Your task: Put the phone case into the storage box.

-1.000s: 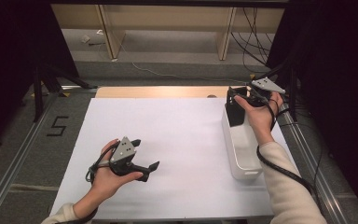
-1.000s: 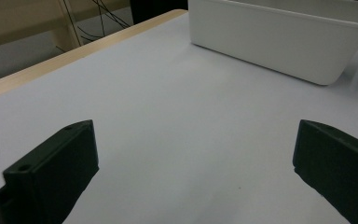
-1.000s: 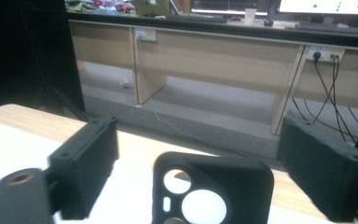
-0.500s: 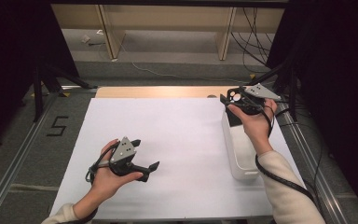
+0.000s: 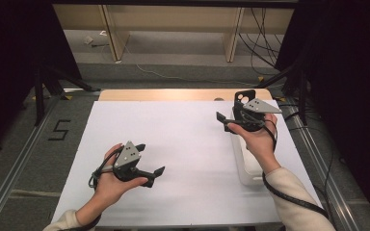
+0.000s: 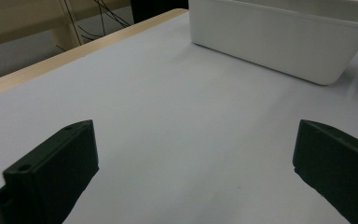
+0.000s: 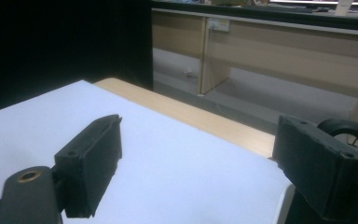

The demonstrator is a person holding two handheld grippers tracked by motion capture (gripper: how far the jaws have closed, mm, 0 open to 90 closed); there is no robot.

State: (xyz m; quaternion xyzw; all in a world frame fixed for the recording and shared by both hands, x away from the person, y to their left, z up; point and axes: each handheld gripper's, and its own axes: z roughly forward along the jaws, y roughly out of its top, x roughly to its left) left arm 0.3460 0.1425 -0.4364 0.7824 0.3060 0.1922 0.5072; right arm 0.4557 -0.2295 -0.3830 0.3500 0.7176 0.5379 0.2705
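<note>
My left gripper [image 5: 150, 159] rests low over the near left of the white-covered table [image 5: 188, 130]. Its jaws stand wide apart with nothing between them; the left gripper view shows bare white surface between my left gripper's [image 6: 191, 163] jaws. My right gripper [image 5: 227, 114] hovers by the far end of a white plastic bin [image 5: 244, 169] and points toward the back left. In the right gripper view my right gripper [image 7: 200, 172] is open and empty over the table's far edge. The bin [image 6: 279, 42] lies ahead of the left gripper.
A black object with a round hole [image 5: 244, 95] stands at the bin's far end, just behind the right jaw [image 7: 349, 128]. A wooden strip [image 5: 173, 94] borders the table's far edge. Metal rails [image 5: 14, 168] run along both sides. Cables lie on the floor behind.
The right hand has carried its gripper leftward and a little nearer, off the bin's far end toward the table's middle. The left gripper has stayed put.
</note>
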